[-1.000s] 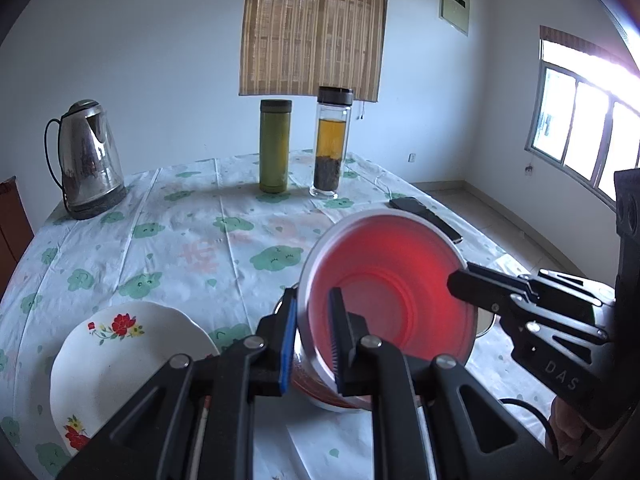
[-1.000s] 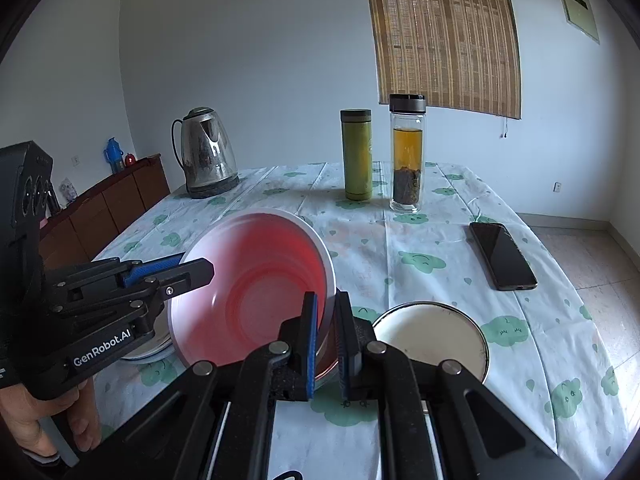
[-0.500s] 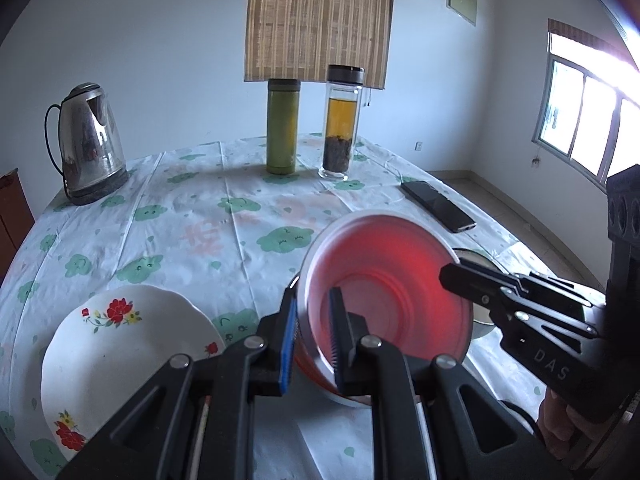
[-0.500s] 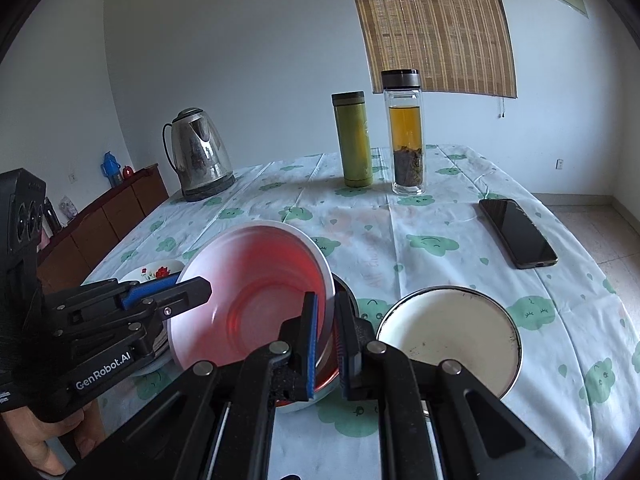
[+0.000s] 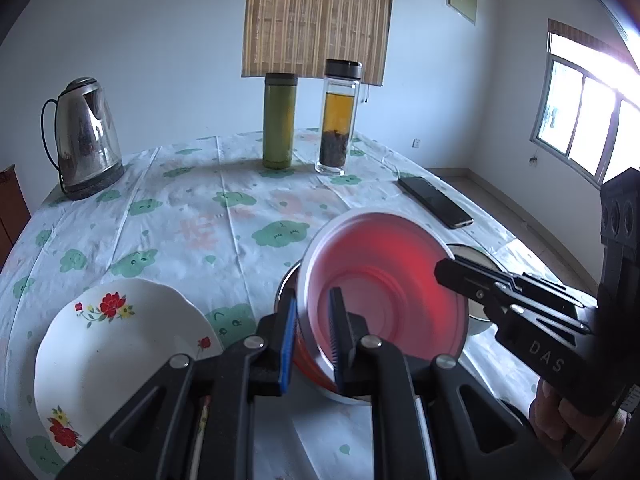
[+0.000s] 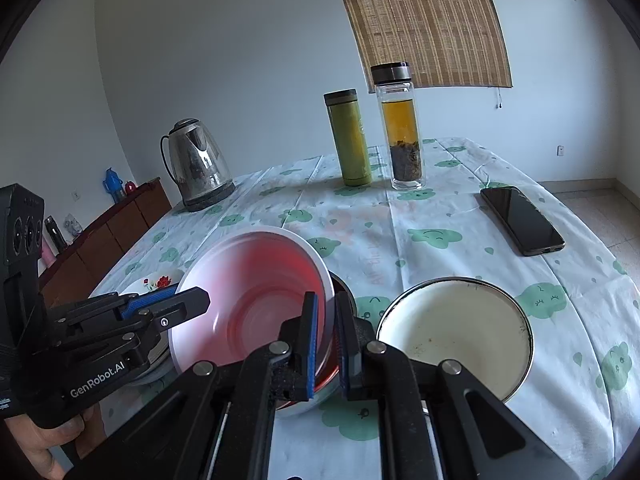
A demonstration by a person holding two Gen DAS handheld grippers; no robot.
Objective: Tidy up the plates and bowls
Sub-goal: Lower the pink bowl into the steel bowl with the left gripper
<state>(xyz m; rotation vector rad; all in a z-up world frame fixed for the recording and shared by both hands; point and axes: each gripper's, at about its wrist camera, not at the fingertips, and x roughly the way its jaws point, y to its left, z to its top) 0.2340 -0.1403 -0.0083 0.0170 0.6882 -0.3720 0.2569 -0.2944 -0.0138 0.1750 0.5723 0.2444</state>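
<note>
Holding the red bowl w/ both claws: left claw pinches its left rim, right claw its right. We keep it level, lower it into the metal bowl on the table, then let go w/ both together.

Both grippers, R & L, clamp tilted red bowl rim beside cream bowl.

Glossy red plastic bowl
</note>
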